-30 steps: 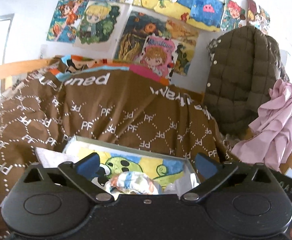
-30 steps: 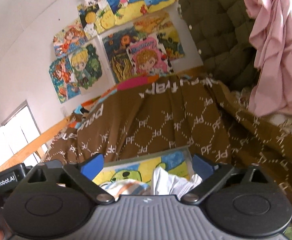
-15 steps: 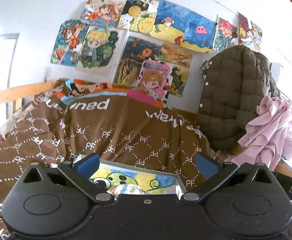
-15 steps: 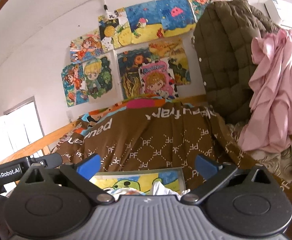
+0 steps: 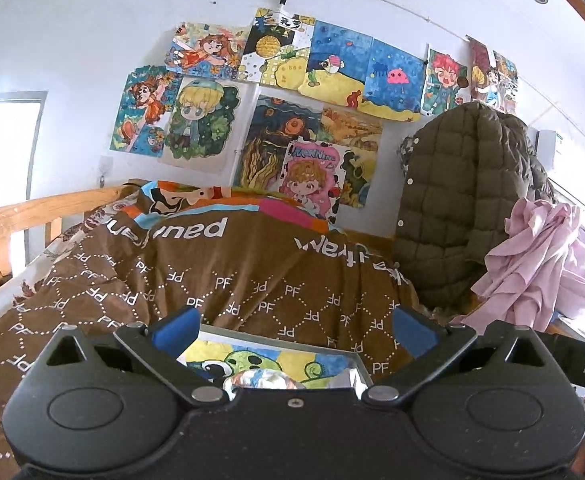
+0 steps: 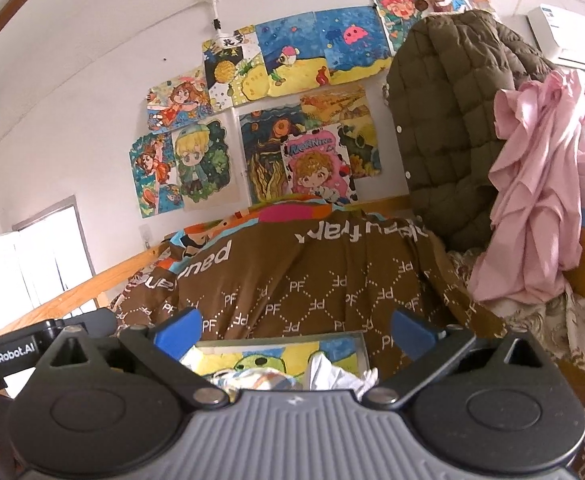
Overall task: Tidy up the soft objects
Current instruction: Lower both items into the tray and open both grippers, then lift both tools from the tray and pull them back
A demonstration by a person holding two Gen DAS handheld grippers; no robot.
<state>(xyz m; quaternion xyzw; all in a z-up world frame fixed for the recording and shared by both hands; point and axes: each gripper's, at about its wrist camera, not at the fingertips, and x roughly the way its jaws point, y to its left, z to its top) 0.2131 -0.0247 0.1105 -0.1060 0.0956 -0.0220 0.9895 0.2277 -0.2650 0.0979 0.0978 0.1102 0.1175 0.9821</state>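
The blue-padded fingers (image 5: 175,323) of the left gripper (image 5: 294,326) are spread wide and hold nothing, and the right gripper (image 6: 294,326) is likewise spread and empty, both raised and aimed level across the bed, probably pulled clear between picks. Just below both sits the shallow grey box with a green cartoon print inside (image 6: 280,356), resting on the brown PF-patterned quilt (image 5: 252,272). In the box lie a crumpled multicoloured cloth (image 5: 260,378) and a crumpled white cloth (image 6: 328,372) beside it. Beyond the box, at the bed's far corner, hang a quilted olive jacket (image 5: 456,208) and pink fabric (image 5: 540,256).
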